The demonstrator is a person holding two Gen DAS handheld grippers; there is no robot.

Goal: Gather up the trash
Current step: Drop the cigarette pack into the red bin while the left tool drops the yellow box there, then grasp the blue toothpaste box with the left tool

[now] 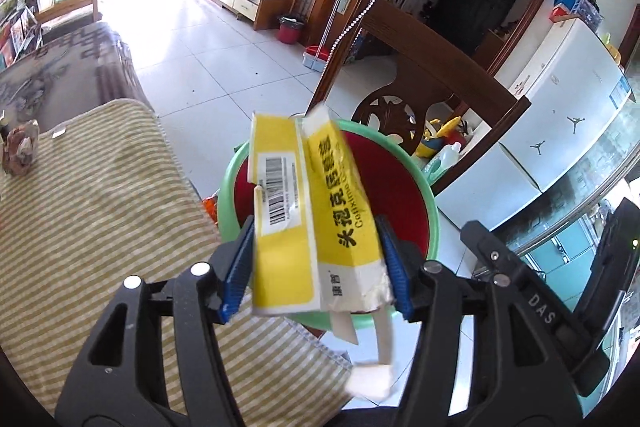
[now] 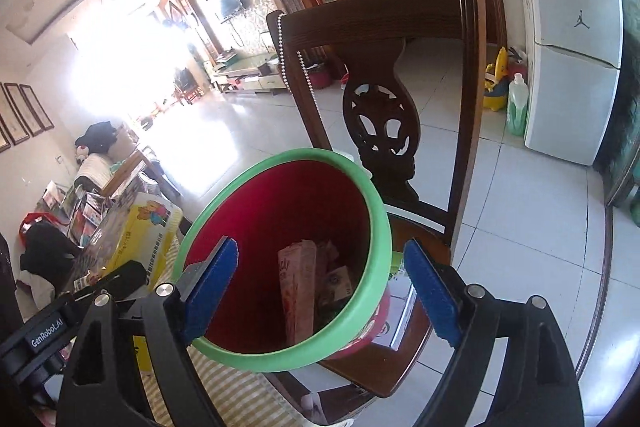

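the left gripper (image 1: 316, 259) is clamped on a flattened yellow box (image 1: 312, 211), one blue pad pressing each long side near its lower end. the box hangs just above the bin (image 1: 430, 227), whose green rim and red inside show behind it, with the striped cloth (image 1: 100, 211) to the left. the right gripper (image 2: 320, 287) is spread wide with nothing between its pads; it hovers over the same bin, near the chair (image 2: 400, 107), and a pink carton (image 2: 298, 291) and other scraps already lie at the bottom.

the box looks like thin card: light, crushed, torn at its near end, with loose white flaps (image 1: 372, 355) dangling below. it should bend rather than resist, so a squeeze across the folded double layers, as now, seems the safest hold; the flaps would likely tear or slip. being so light, it may drift or catch the rim when let go, so releasing it well inside the opening seems wise.
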